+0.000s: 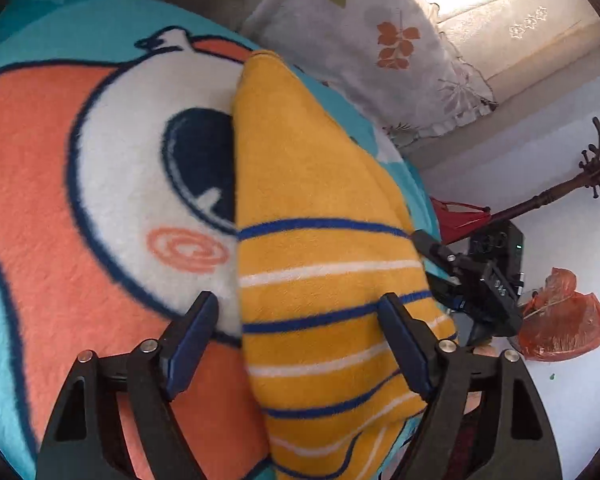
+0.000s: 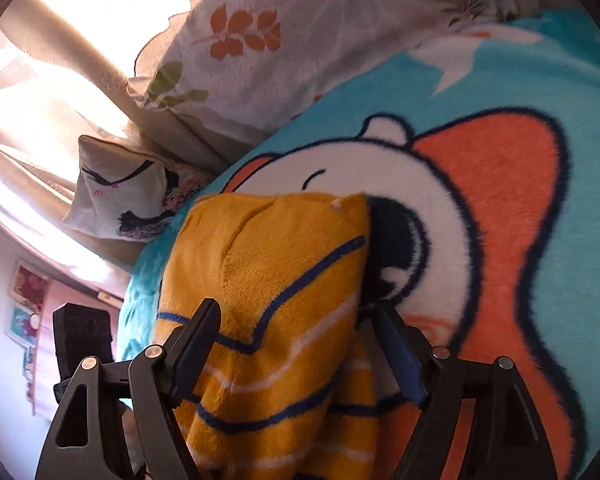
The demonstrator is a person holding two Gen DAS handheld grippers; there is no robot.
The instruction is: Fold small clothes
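Note:
A small yellow garment with blue and white stripes [image 1: 320,264] lies folded on a bed covered by a turquoise, orange and white cartoon blanket [image 1: 80,184]. My left gripper [image 1: 300,320] is open, its fingers standing either side of the garment's striped end, just above it. In the right wrist view the same garment [image 2: 284,280] lies on the blanket [image 2: 520,208], and my right gripper [image 2: 296,328] is open with the striped cloth between its fingers. The right gripper's black body [image 1: 480,280] shows at the garment's right edge in the left wrist view.
A floral pillow [image 1: 360,52] [image 2: 300,32] lies at the head of the bed, with a smaller printed cushion [image 2: 128,196] beside it. A dark wooden coat stand [image 1: 572,184] and an orange plastic bag [image 1: 560,320] are on the floor beside the bed.

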